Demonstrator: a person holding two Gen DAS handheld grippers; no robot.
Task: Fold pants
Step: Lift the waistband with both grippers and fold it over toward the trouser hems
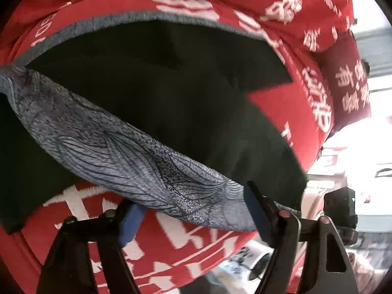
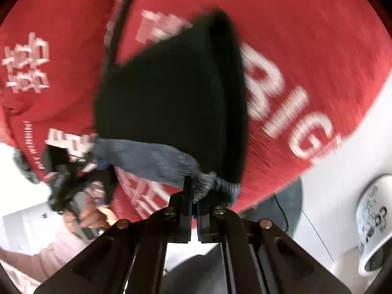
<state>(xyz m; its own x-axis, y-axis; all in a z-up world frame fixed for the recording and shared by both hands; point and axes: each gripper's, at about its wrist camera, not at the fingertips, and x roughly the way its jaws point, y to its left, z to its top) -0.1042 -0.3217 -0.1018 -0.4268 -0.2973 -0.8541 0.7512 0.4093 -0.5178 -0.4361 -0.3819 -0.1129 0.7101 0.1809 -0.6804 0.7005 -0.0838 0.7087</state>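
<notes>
Pants (image 1: 171, 93) waistband stretched between grippers: right (image 2: 196, 197) jaws clenched on it, left (image 1: 196, 210) jaws released.

The red cloth (image 2: 306, 36) carries white printing. In the right wrist view, large Latin capitals run down the right of centre; "RIG" reads clearly, and any further letters are cut off or blurred. White Chinese characters stand at the upper left and lower left of that frame, too blurred to read.

In the left wrist view, the same red cloth (image 1: 264, 103) shows white Chinese characters along the top, right side and bottom; none can be made out with certainty.

A white mug (image 2: 374, 223) at the lower right of the right wrist view bears dark lettering, not legible.
</notes>
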